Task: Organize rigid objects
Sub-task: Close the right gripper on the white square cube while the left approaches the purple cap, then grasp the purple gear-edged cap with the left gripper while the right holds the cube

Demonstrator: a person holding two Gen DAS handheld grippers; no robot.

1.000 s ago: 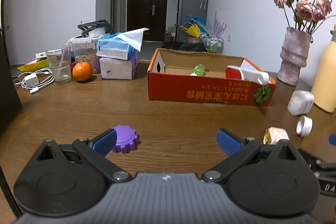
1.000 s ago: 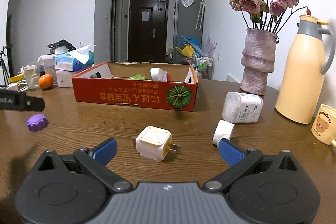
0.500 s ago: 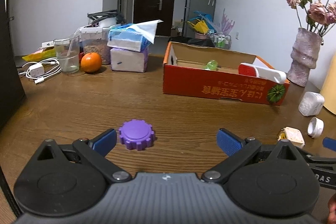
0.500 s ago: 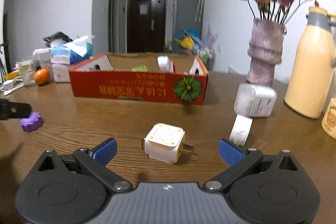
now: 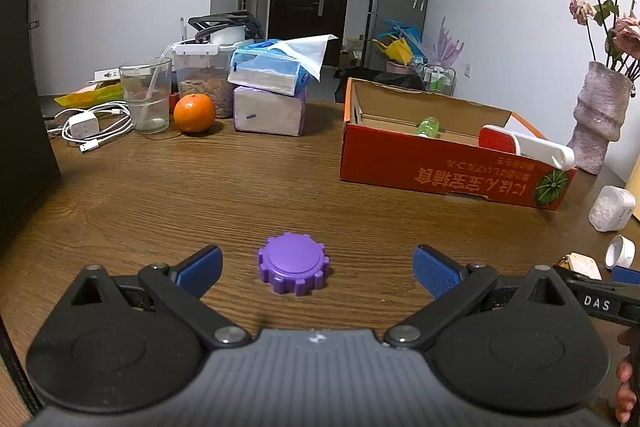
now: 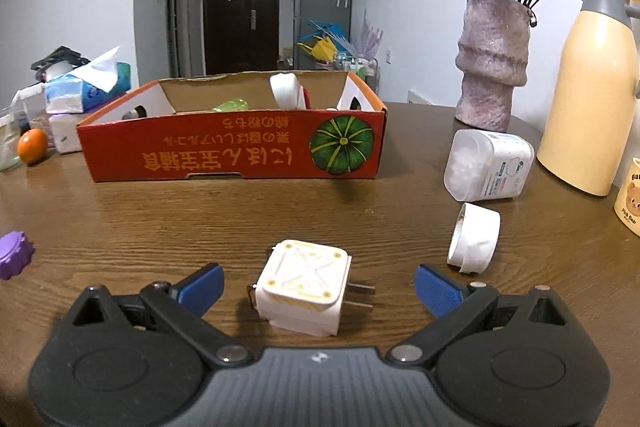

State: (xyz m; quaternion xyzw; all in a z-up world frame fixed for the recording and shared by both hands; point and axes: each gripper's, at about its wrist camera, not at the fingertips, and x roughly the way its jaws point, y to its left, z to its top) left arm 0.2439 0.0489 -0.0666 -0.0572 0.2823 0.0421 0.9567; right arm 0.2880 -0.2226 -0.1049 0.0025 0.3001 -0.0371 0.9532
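The right gripper (image 6: 319, 289), jaws closing around the white plug adapter (image 6: 303, 291), should squeeze its flat sides; the left gripper (image 5: 316, 267) stands open around the purple cap (image 5: 294, 267)

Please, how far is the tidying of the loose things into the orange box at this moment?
Done: the orange box already holds a green bottle and a white-and-red item. In hand: nothing yet; the left gripper frames the purple cap, and the right gripper's jaws are closing around the white plug. Left: white jar, tape roll.
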